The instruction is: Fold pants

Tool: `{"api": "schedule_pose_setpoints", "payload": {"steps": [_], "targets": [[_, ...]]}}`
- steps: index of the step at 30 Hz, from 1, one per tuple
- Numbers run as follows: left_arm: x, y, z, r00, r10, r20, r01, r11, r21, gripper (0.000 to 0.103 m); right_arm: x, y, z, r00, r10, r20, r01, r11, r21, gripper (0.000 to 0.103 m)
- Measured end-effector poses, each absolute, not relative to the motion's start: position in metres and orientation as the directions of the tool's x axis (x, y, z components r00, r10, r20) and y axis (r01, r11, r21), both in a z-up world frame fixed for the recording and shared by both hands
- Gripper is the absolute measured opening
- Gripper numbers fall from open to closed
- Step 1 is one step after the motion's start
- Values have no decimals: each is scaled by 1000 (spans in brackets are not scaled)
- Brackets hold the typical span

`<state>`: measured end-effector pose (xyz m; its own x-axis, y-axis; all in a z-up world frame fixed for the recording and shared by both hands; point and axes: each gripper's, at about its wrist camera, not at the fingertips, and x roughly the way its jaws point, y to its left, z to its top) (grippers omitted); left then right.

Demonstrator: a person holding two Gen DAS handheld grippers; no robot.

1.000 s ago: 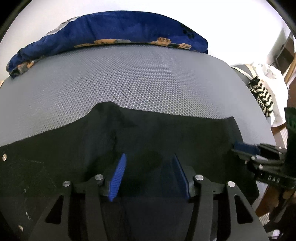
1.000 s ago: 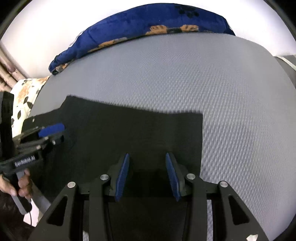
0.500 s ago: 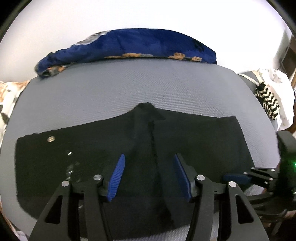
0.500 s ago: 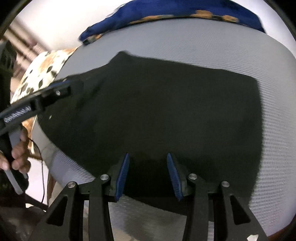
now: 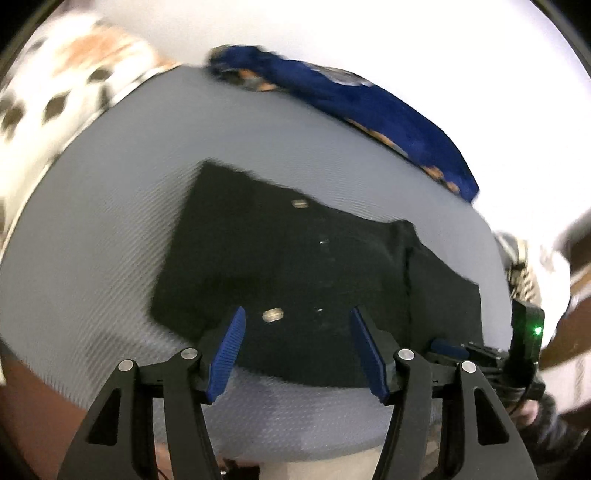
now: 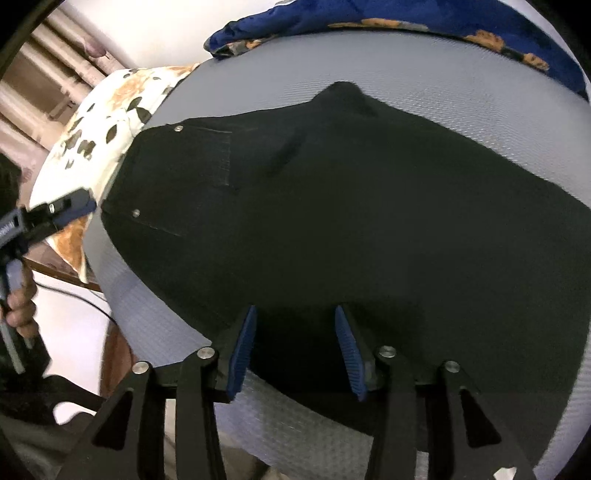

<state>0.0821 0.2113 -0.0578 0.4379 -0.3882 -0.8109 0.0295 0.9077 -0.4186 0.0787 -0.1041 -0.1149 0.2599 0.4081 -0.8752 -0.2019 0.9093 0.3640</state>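
Black pants (image 6: 351, 206) lie flat mid-frame on the grey mattress (image 5: 110, 206). Left gripper (image 5: 297, 350) and right gripper (image 6: 291, 349) are both opening, holding nothing.

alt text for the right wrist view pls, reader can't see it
Black pants lie flat and folded on a grey mesh surface, filling most of the view. The right gripper hovers at their near edge, jaws opening with nothing between them. The left gripper sits at far left beside the waistband end, a blue blanket at the back.
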Motion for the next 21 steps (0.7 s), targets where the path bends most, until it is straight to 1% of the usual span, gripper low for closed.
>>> {"api": "schedule_pose_setpoints", "payload": {"steps": [1, 3, 6, 9, 11, 16, 21], "targets": [[79, 223, -62, 434, -403, -806, 7, 896, -444, 60, 81, -101, -115, 253, 434, -864, -201, 898, 392, 54], [75, 243, -73, 426, -438, -792, -40, 865, -500, 60, 85, -95, -116, 241, 474, -847, -190, 879, 437, 54], [71, 266, -92, 416, -499, -761, -103, 805, -584, 60, 90, -88, -114, 252, 462, -850, -183, 885, 427, 55], [72, 283, -112, 409, -566, -715, -160, 727, -667, 60, 91, -88, -112, 259, 451, -854, -165, 892, 421, 60], [73, 291, -127, 396, -611, -686, -202, 671, -714, 60, 91, -91, -111, 266, 440, -858, -155, 898, 413, 62], [76, 305, -150, 413, -641, -646, -242, 607, -757, 60, 92, -97, -112, 276, 415, -867, -119, 910, 398, 63], [75, 316, -157, 437, -675, -594, -210, 565, -798, 60, 93, -102, -113, 283, 400, -871, -86, 916, 393, 63]]}}
